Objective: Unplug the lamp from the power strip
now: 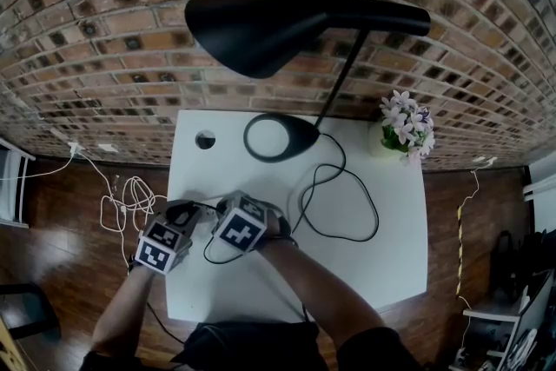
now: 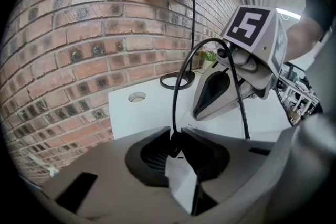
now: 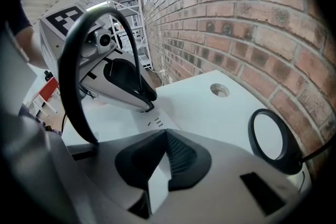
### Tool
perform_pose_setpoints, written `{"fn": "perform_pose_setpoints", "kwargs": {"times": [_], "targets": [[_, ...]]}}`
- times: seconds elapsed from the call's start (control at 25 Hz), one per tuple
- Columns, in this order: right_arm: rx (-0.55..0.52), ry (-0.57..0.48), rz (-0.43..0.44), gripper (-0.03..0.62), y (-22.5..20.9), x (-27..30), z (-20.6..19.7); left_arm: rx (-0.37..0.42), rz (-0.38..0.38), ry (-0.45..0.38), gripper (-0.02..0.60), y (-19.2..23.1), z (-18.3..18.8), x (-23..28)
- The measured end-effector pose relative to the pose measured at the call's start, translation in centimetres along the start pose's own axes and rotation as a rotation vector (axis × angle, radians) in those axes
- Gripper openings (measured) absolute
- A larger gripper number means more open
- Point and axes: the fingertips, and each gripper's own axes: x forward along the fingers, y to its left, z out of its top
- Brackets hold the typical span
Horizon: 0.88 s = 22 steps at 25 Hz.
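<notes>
Head view hides the plug (image 2: 173, 146) beneath the left tongs (image 2: 176, 134).

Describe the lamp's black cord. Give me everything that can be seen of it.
The cord is black, round and smooth, and looks rubbery. From the lamp's ring base it lies in loose loops on the white table. It then rises in a stiff arch and drops between the jaws of the left tool, which are closed on it. How it ends under the jaws cannot be made out.
</notes>
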Motion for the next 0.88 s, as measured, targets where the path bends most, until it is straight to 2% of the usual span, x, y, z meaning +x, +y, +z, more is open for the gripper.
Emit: {"fn": "perform_pose_setpoints", "kwargs": {"times": [0.64,0.88], "targets": [[-0.005,0.003,-0.003,0.011,0.25,0.17,0.00,-0.002,0.008,0.016,0.067,0.01,-0.15,-0.16],[-0.006,0.012,0.002,0.011,0.22,0.10,-0.06,-0.023,0.005,-0.003,0.067,-0.04,0.06,-0.29]]}}
